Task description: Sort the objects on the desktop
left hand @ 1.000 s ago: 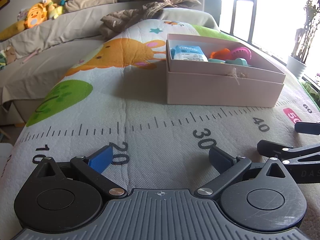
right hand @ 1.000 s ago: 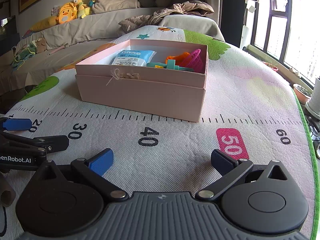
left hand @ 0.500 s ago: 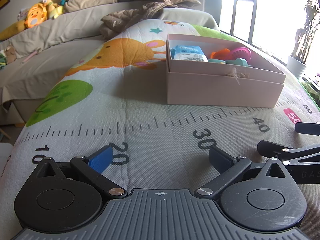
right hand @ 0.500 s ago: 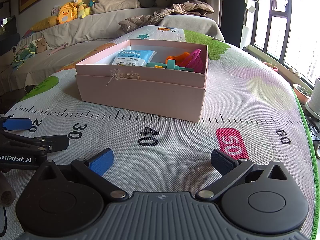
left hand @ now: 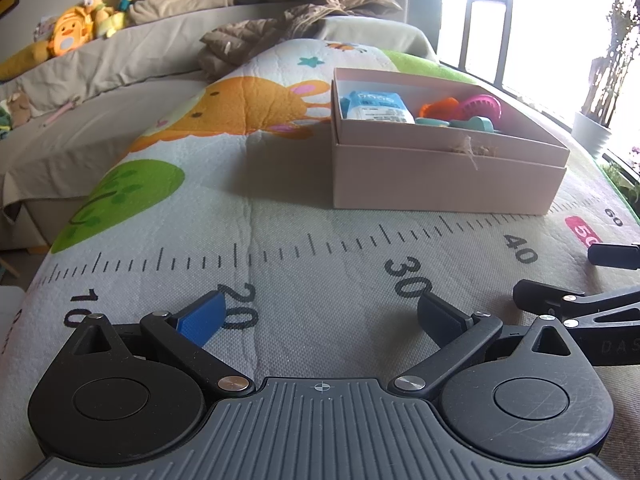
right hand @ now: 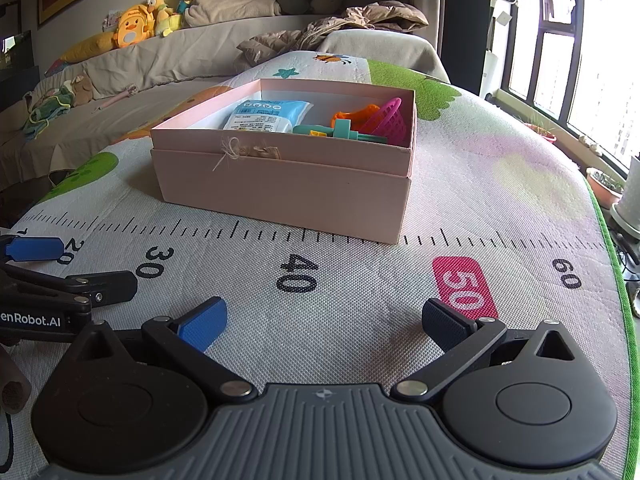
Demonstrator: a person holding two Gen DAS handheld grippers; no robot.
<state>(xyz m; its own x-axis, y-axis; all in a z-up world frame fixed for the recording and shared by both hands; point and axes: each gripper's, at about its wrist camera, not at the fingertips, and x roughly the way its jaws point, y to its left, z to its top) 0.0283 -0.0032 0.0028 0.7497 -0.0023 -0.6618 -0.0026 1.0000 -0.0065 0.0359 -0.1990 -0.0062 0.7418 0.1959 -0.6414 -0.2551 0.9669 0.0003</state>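
A pink cardboard box point(left hand: 440, 176) point(right hand: 288, 196) stands on the play mat beyond both grippers. Inside lie a blue-and-white packet point(left hand: 376, 106) point(right hand: 268, 116), an orange toy point(left hand: 438, 107) point(right hand: 354, 116), a magenta basket point(left hand: 482, 106) point(right hand: 390, 122) and a teal piece point(left hand: 472, 123) point(right hand: 340, 130). My left gripper point(left hand: 320, 316) is open and empty, low over the mat near the 20–30 marks. My right gripper point(right hand: 322, 320) is open and empty near the 40–50 marks. Each gripper shows at the edge of the other's view.
The mat point(right hand: 360, 280) has a printed ruler and cartoon animals. A covered sofa point(right hand: 160, 60) with plush toys point(right hand: 132, 30) and a brown jacket point(right hand: 340, 28) lies behind. Windows and potted plants point(right hand: 604, 188) are to the right, past the mat's edge.
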